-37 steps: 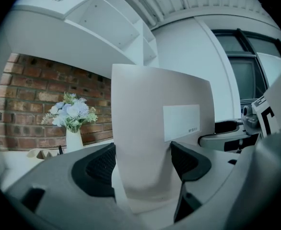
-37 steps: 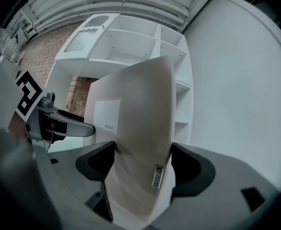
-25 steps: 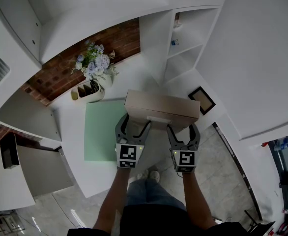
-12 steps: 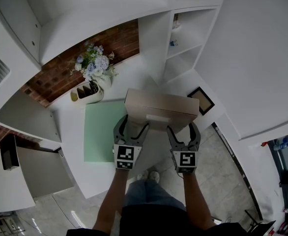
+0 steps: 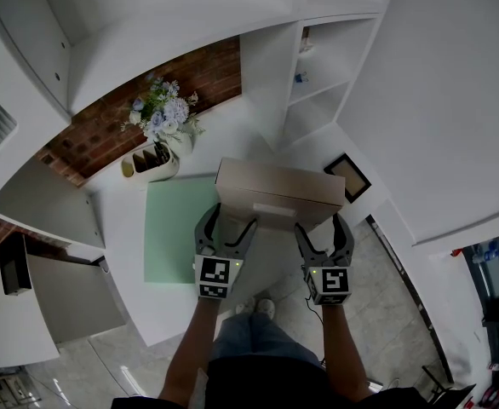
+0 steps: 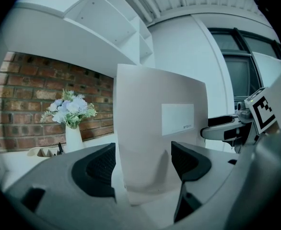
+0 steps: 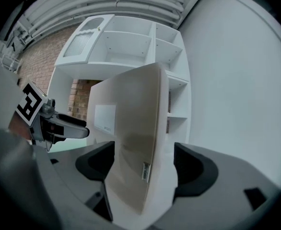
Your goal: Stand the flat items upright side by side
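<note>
In the head view, a topple is being risked: the beige box [image 5: 279, 190] is being left standing upright on the white table [image 5: 122, 220], directly ahead of the left gripper [image 5: 230, 220] and the right gripper [image 5: 320, 225]. A knock from either one, whether in backing off or in reaching in again, would probably be sending it over, away from the grippers. Both pairs of jaws are being held wide apart, one at each near corner of the box, and nothing is being clamped. A green mat [image 5: 169, 228] is lying ahead of the left gripper and off to its left. In the left gripper view, the box is being shown as a plain, smooth carton rising straight up between the spread jaws, with a pale rectangular label [image 6: 177, 120] on its broad face. Whether the pads are brushing its lower corner cannot be settled, since the wide-angle lens is crowding everything together. If they are, an uneven pull-back would be twisting the box on its base. In the right gripper view, the broad face and a narrower side are being seen meeting at a crisp vertical corner between the parted jaws, with a small sticker [image 7: 144, 170] low on that corner and open space beside the right-hand jaw. The box is being judged light and tall for its footing, so little force would be needed to tip it.
</note>
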